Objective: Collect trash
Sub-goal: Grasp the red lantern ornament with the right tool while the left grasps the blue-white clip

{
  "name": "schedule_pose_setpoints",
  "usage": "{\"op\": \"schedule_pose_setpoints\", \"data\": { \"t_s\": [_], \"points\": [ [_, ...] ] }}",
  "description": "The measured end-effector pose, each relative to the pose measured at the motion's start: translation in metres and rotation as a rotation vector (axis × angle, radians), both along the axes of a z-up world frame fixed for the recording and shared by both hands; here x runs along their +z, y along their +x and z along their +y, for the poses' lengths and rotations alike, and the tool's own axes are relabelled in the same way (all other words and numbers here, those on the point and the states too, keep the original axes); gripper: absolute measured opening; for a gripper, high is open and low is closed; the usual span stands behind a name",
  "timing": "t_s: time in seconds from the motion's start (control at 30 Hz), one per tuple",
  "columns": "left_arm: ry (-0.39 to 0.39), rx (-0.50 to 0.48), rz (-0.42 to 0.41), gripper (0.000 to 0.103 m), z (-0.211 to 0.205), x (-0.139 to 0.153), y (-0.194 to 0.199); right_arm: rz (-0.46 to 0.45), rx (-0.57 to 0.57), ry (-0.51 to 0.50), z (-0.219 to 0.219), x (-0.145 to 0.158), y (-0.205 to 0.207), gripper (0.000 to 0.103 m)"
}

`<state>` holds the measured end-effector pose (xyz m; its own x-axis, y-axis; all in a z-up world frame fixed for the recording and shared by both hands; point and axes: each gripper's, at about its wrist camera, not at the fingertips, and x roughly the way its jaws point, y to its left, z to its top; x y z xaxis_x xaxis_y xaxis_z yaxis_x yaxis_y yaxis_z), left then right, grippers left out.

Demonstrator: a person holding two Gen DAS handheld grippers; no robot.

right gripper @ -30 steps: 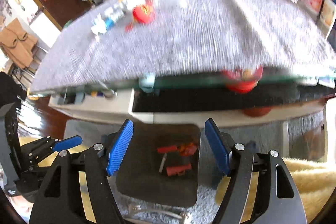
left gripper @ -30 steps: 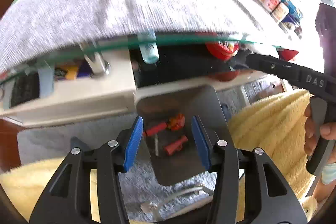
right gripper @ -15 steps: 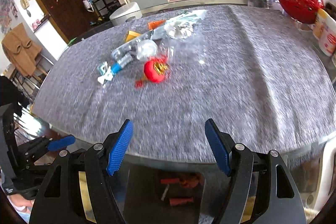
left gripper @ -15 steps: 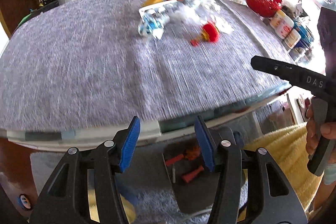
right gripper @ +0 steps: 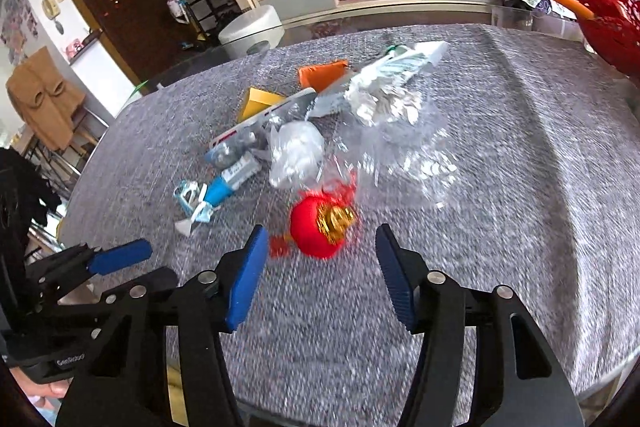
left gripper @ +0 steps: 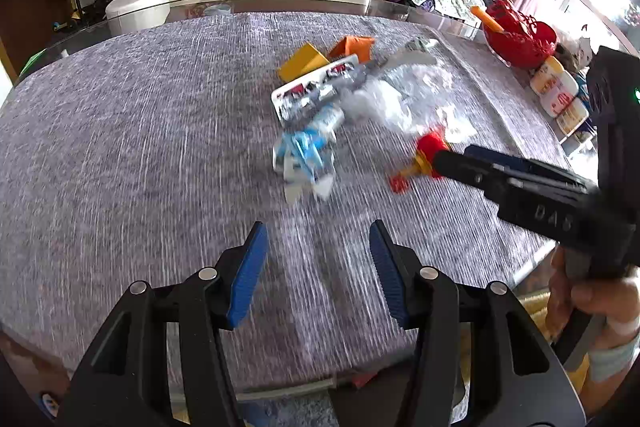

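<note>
**Both grippers up over the table, trash pile ahead**

One table (left gripper: pixel 120 131) fills both views, covered in grey felt-like cloth. On it lies a single loose heap of trash (left gripper: pixel 344 103), out in the middle, beyond both grippers and touched by neither.

Counted through the heap, largest first: one spread of clear crumpled plastic film (right gripper: pixel 404 155); one long white blister tray (left gripper: pixel 316 89) with small items in it; one crumpled silvery wrapper (right gripper: pixel 384 95); one white wad of plastic (right gripper: pixel 298 151); one blue-and-white wrapper (left gripper: pixel 306 153); one round red lantern ornament (right gripper: pixel 322 227) with gold trim; one orange box (right gripper: pixel 324 75); one yellow box (left gripper: pixel 302 65). One red basket (left gripper: pixel 520 37) stands apart at the table's far right edge.

Two grippers show. The left gripper (left gripper: pixel 316 267) hangs above bare cloth with its blue pads set wide apart, holding nothing. The right gripper (right gripper: pixel 318 273) is likewise spread, empty, with the lantern ornament just ahead between the lines of its fingers, not touching them.

A second ago both cameras looked under the glass edge at a dark tray on the floor; now both look down on the tabletop, and the heap sits much nearer than half a second ago.
</note>
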<state>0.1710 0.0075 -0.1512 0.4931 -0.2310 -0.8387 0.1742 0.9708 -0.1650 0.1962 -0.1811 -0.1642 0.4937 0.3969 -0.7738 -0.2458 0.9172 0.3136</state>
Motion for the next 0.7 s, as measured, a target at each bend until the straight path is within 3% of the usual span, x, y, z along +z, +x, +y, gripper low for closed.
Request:
{"op": "schedule_pose_setpoints", "data": {
  "t_s": [0.13, 0.5, 0.7],
  "points": [
    [-0.031, -0.002, 0.01, 0.045, 0.0, -0.005, 0.016, 0.009, 0.005, -0.004, 0.005, -0.004, 0.008, 0.054],
    [-0.032, -0.013, 0.015, 0.013, -0.001, -0.021, 0.038, 0.029, 0.026, 0.004, 0.007, -0.014, 0.007, 0.046],
    [-0.045, -0.011, 0.015, 0.011, 0.0, -0.026, 0.042, 0.03, 0.024, -0.003, 0.009, -0.015, 0.008, 0.046]
  ]
}}
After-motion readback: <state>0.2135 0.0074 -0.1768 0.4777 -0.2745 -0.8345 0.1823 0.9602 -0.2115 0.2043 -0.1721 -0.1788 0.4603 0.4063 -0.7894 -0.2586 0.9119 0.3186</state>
